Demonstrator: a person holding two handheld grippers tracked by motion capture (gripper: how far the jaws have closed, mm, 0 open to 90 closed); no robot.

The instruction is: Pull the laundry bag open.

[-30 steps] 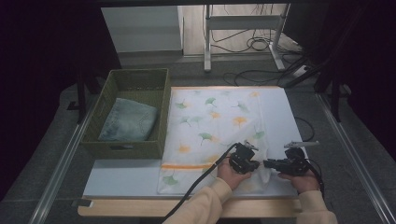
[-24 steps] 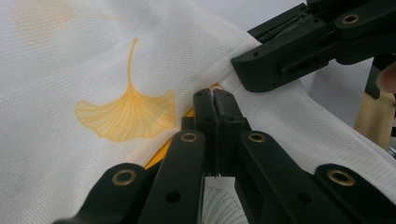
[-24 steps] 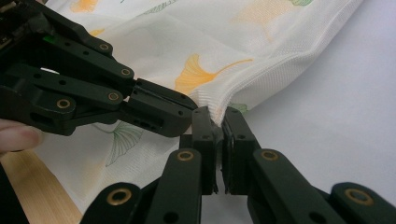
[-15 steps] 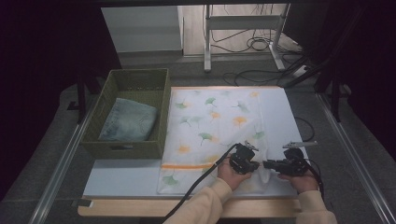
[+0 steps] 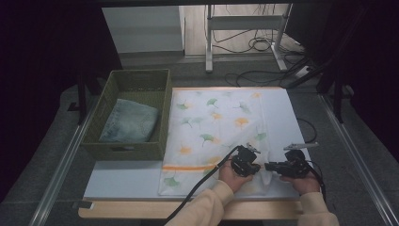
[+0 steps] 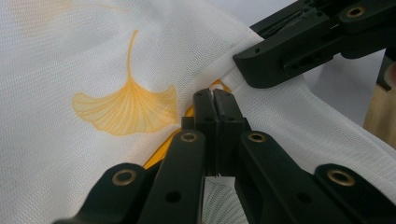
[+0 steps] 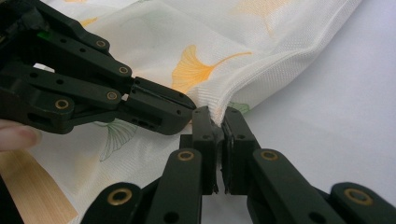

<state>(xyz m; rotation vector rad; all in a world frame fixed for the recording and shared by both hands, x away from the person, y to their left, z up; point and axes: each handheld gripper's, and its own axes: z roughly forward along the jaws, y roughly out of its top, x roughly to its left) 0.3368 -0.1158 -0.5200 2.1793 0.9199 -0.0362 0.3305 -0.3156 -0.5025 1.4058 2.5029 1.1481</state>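
Both tongs are gripping the cloth [image 5: 216,127] lying on the desk [image 5: 127,176]: the left tongs [image 6: 214,100] and right tongs [image 7: 215,122] are pinching its near edge, side by side, almost touching.

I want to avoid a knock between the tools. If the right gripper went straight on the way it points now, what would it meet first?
Most likely the left gripper, whose jaw tips sit just ahead of the right gripper, both shut on the leaf-print cloth; depth is hard to judge.
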